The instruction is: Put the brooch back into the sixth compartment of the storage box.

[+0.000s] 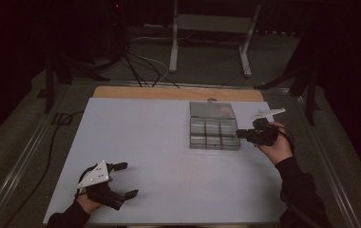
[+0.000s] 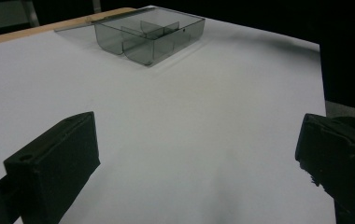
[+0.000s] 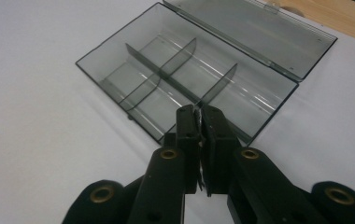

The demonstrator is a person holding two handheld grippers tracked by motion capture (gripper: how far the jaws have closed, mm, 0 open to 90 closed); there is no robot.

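right gripper (image 3: 200, 112): fingers pressed together, tips at near wall of clear grey plastic divided box (image 3: 185, 88); box long axis crosswise to fingers, lid open beyond | left gripper (image 1: 124, 180): fingers wide apart, box well ahead on white bench (image 1: 159, 156)

The worktop (image 1: 159, 142) carries a white sheet; one open, smoke-grey compartment box (image 1: 213, 128) rests near its far right edge.

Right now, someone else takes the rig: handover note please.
Left gripper: open, holding nothing, near the front left of the white table.
Right gripper: jaws shut; whether they pinch anything cannot be told. It sits at the right edge of the clear compartment box.
Box: far right of the table, lid folded open and lying flat behind it; the compartments look empty.
Done: lid open. Left: whatever goes in or out of the box.
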